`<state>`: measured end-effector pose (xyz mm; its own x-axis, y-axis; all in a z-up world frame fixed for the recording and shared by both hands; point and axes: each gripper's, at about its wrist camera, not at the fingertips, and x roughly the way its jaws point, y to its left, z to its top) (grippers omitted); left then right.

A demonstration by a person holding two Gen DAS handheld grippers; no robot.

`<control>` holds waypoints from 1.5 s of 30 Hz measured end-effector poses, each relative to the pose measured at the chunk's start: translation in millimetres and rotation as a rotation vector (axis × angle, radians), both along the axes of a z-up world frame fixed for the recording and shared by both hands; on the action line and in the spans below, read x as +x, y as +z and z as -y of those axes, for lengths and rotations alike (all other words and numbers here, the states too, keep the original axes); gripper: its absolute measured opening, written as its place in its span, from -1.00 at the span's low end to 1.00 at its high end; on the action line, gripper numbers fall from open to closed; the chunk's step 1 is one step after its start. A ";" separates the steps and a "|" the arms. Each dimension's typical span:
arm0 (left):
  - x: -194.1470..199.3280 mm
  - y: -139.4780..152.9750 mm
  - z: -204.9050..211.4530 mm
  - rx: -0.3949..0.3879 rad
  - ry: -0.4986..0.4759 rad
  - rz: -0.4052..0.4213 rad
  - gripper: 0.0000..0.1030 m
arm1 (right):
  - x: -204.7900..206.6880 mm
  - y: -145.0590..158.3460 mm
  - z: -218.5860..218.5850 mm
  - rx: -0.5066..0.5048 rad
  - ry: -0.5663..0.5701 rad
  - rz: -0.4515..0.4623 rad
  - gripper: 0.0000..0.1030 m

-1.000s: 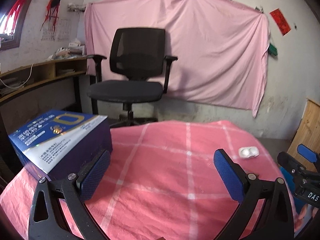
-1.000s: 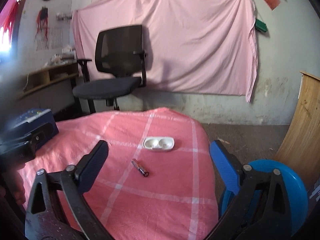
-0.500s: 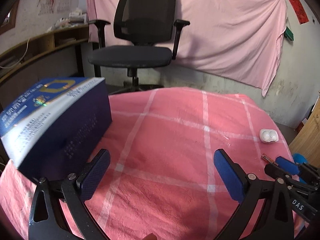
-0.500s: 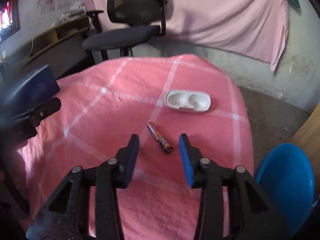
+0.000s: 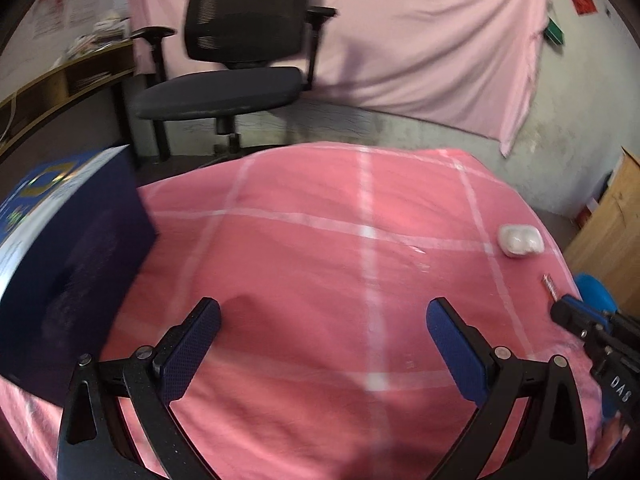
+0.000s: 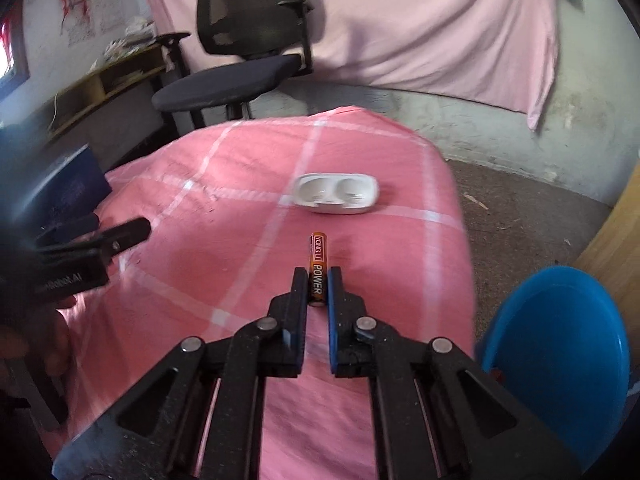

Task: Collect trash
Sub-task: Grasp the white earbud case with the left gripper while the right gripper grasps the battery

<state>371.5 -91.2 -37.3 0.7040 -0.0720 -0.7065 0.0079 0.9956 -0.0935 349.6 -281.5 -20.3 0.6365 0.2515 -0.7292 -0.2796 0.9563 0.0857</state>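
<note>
A small orange and black battery (image 6: 317, 270) lies on the pink checked cloth (image 6: 240, 216). My right gripper (image 6: 318, 280) is shut on its near end, the far end sticking out forward. The battery also shows in the left wrist view (image 5: 549, 285), at the tip of the right gripper (image 5: 576, 314). A white plastic tray with two hollows (image 6: 336, 193) lies just beyond the battery; it also shows in the left wrist view (image 5: 520, 240). My left gripper (image 5: 320, 344) is open and empty above the middle of the cloth.
A blue bin (image 6: 560, 356) stands on the floor at the table's right edge. A dark blue box (image 5: 60, 256) stands on the cloth at the left. A black office chair (image 5: 236, 64) stands behind the table. A wooden board (image 5: 612, 224) leans at the right.
My right gripper came down and forward and closed from wide open onto the battery. My left gripper tilted down over the cloth and stayed open.
</note>
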 end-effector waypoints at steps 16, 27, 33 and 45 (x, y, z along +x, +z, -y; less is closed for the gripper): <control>52.4 -9.1 88.0 -0.088 -0.296 -0.060 0.62 | -8.1 2.4 50.4 0.030 -0.123 0.013 -0.57; 68.7 -6.6 103.9 -0.148 -0.260 -0.043 0.40 | -8.6 -1.1 57.8 0.077 -0.131 0.007 -0.57; 70.7 -4.7 104.1 -0.147 -0.246 -0.037 0.21 | -0.6 -1.0 62.4 0.087 -0.161 0.026 -0.57; 74.8 -5.9 110.4 -0.147 -0.269 -0.046 -0.36 | 2.7 -4.5 64.3 0.096 -0.155 0.011 -0.57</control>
